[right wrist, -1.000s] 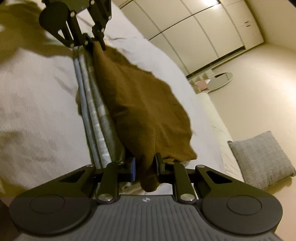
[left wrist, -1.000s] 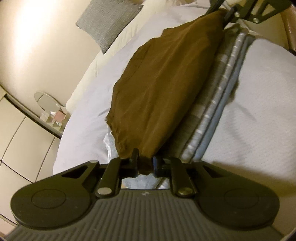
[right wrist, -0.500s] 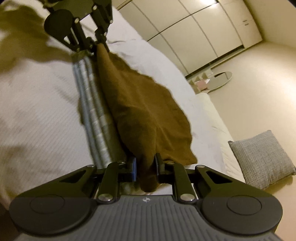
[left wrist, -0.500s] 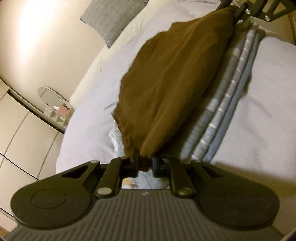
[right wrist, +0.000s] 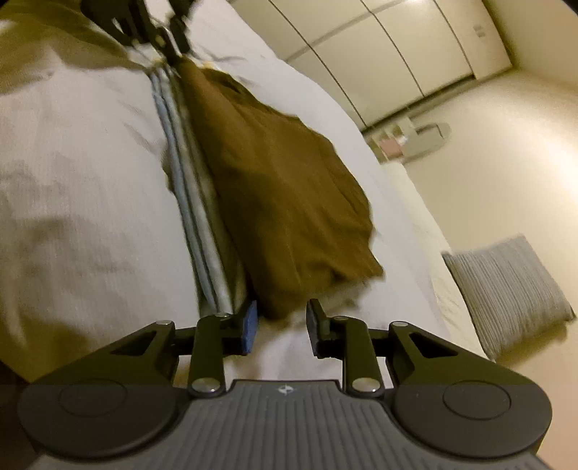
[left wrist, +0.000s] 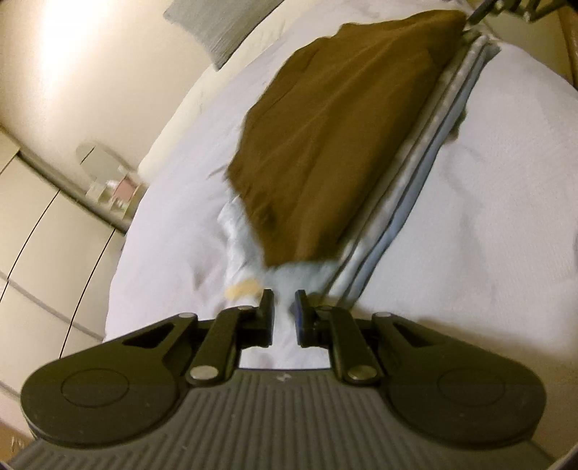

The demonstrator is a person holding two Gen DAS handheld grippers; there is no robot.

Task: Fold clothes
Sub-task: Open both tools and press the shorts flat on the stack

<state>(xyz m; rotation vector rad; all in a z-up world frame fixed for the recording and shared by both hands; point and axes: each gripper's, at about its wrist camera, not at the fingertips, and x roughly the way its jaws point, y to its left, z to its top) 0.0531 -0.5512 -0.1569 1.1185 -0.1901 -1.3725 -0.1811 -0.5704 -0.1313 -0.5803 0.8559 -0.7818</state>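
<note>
A brown garment (left wrist: 332, 144) lies folded on the white bed, on top of a grey striped folded cloth (left wrist: 415, 188). It also shows in the right wrist view (right wrist: 285, 202) beside the striped cloth (right wrist: 195, 217). My left gripper (left wrist: 283, 307) is open and empty just short of the garment's near end, above a pale blue fabric (left wrist: 253, 260). My right gripper (right wrist: 281, 318) is open and empty at the garment's other end. Each gripper shows blurred at the top of the other's view: the right one (left wrist: 505, 7) and the left one (right wrist: 159, 29).
The white bed cover (left wrist: 487, 180) spreads around the clothes. A grey cushion (right wrist: 505, 289) lies at the bed's edge. A small mirror with items (left wrist: 104, 173) stands by the wall. White wardrobe doors (right wrist: 397, 54) line the far side.
Both grippers have opened and let go of the brown garment, which now lies flat on the pile. Both grippers have pulled back a little from its ends.
</note>
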